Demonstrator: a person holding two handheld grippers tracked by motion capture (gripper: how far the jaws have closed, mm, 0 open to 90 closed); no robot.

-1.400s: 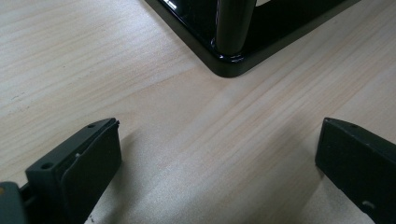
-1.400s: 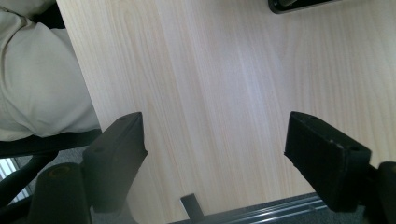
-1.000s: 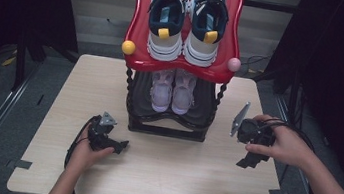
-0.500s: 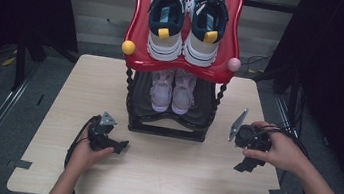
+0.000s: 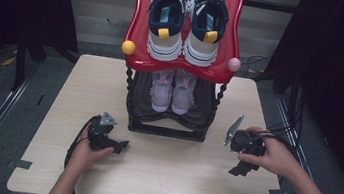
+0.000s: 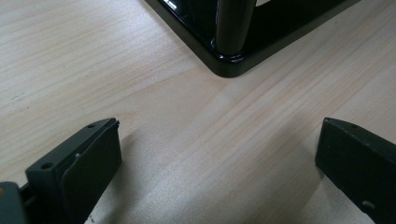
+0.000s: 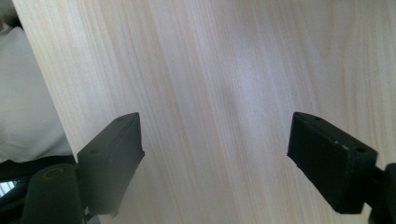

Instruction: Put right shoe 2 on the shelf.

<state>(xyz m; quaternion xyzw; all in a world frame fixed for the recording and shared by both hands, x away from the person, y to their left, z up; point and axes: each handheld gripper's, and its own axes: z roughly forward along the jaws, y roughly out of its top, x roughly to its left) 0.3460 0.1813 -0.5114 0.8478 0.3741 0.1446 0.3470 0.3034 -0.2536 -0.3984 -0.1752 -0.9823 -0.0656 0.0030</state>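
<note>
Both grippers low over the table, jaws apart, nothing held

Left gripper [image 5: 122,146] resting on the wooden table [image 5: 174,178] in front of the left foot of the shoe rack [image 5: 166,126], jaws spread wide with bare wood between them; in the left gripper view, black rack base corner [image 6: 229,65] just ahead of the gripper [image 6: 217,154], not touched. Right gripper [image 5: 241,170] in the right hand [image 5: 273,158] near the table's right edge, well apart from the rack, jaws wide and empty over plain wood, tips toward the near edge; same in the right gripper view [image 7: 215,149]. Dark-and-white sneakers [image 5: 185,20] on the red top shelf [image 5: 133,46]; pale pink pair [image 5: 173,89] on the lower shelf
</note>
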